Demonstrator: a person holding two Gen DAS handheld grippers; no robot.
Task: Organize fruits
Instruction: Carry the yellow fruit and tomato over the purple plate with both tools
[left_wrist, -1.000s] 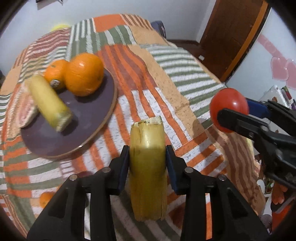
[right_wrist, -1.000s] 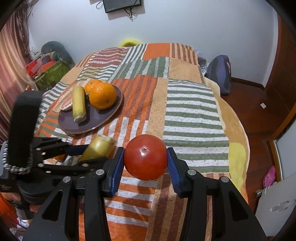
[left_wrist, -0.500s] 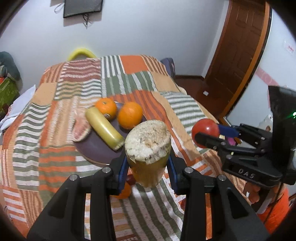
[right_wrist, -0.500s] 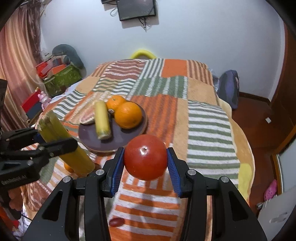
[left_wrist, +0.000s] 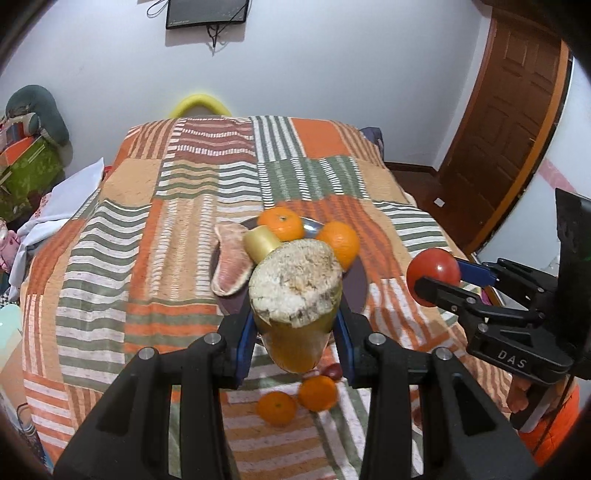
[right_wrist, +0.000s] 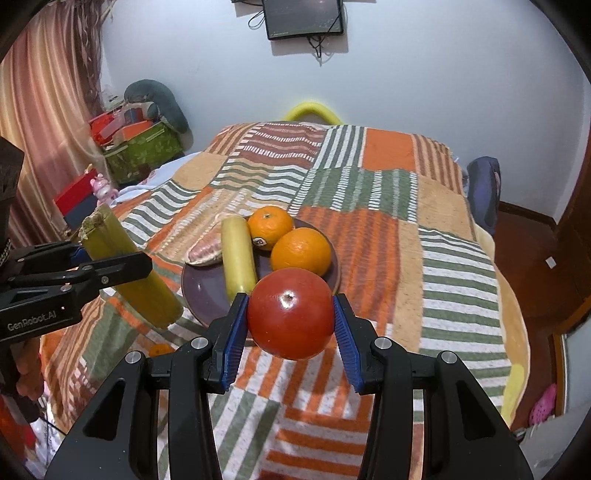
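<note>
From my left wrist, the plate (left_wrist: 355, 284) sits mid-bed on the striped blanket (left_wrist: 147, 258), mostly hidden behind what I hold. On it I see two oranges (left_wrist: 281, 228), a yellow stalk piece (left_wrist: 260, 242) and a pink fruit wedge (left_wrist: 228, 266) at its left rim. My left gripper (left_wrist: 295, 330) is closed on a thick yellow stalk (left_wrist: 295, 295), its blue pads pressed to both sides and its rough cut end facing the camera. Below the stalk, two small oranges (left_wrist: 297, 400) and something dark red lie on the blanket near the bed's near edge. At the right, my right gripper (left_wrist: 441, 280) hangs above the blanket, clamped on a tomato (left_wrist: 432, 271).

From my right wrist, the plate (right_wrist: 199, 288) holds the two oranges (right_wrist: 301, 251), touching each other, the stalk piece (right_wrist: 239, 258) lying lengthwise to their left, and the wedge (right_wrist: 205, 252) on the left rim. My right gripper (right_wrist: 290, 328) is shut on the tomato (right_wrist: 290, 314), pads against both sides, stem scar facing the camera, held above the plate's near edge. At the left, my left gripper (right_wrist: 110, 262) holds the stalk (right_wrist: 129, 273) tilted, upper end leaning left, above the blanket (right_wrist: 443, 258) just left of the plate.
</note>
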